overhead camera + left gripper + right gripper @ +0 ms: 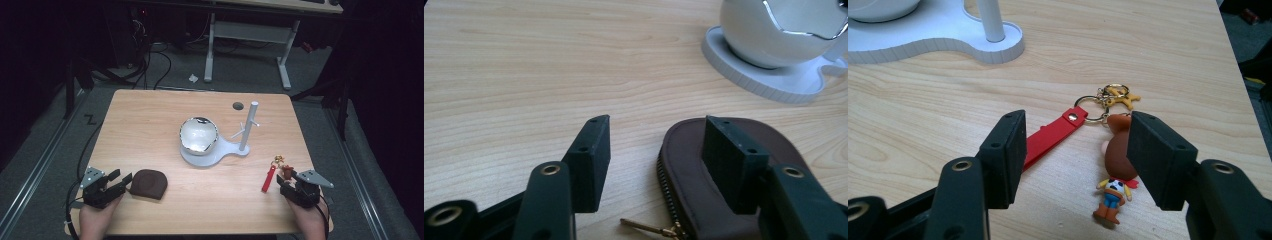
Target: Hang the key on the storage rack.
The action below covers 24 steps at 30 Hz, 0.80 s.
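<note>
A brown leather pouch (148,183), rounded like a flattened half-oval with a stitched edge and a brass zipper along its side, lies flat near the front left of the wooden table (150,125). The left gripper (121,181) sits low at it with its matte black, blocky jaws spread; in the left gripper view one jaw hangs over the pouch (724,180) and the other over bare wood beside it, neither pad pressing on the leather, and the small brass zipper pull (646,228) pokes out between them. At the front right lies a keychain: a flat red strap (268,179) with a metal rivet, joined by gold rings (1095,107) to a small rubbery cowboy figure (1118,175) with a brown hat, lying on its back. The right gripper (286,181) hovers over it with jaws apart, the figure and the strap's end lying between the ridged pads untouched. Farther back, at the table's middle, stands a smooth white stand (207,155) with a rounded, ribbed-edged base, bearing a glossy white egg-shaped bowl (198,134) with a jagged silver rim and a slim upright white post (248,125) with short pegs. The tabletop is pale wood-grain laminate with a round dark hole (238,105) near the far edge.
</note>
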{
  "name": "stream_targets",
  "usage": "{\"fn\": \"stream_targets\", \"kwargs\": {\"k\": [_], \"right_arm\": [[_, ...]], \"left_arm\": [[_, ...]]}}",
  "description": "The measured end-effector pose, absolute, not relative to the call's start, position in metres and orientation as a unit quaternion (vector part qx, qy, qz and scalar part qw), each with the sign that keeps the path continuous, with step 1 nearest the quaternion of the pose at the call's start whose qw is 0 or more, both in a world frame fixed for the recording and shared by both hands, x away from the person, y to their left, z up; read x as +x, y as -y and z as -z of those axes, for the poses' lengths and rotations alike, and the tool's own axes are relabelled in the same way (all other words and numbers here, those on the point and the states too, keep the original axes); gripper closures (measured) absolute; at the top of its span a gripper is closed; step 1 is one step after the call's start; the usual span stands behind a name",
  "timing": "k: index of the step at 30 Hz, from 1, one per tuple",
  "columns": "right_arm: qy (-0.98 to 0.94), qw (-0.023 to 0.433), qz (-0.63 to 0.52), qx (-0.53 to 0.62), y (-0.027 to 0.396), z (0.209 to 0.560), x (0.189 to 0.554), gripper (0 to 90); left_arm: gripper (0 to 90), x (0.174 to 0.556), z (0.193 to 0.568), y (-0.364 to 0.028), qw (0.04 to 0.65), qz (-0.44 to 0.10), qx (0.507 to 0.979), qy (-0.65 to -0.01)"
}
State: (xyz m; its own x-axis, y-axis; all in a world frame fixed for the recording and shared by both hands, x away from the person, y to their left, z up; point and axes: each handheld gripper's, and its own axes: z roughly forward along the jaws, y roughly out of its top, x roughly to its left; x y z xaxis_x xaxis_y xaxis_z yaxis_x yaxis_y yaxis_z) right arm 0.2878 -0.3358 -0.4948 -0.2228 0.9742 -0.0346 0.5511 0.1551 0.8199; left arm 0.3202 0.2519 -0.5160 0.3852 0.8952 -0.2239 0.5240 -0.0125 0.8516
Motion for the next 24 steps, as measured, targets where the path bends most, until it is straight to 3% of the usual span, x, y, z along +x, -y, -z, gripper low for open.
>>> {"fn": "stream_targets", "kwargs": {"k": [24], "right_arm": [[-0.704,0.299,-0.353,0.538,0.339,0.497,0.286,47.2]], "left_arm": [[40.3,0.331,0.511,-0.245,0.458,-0.2,0.701,-0.509]]}}
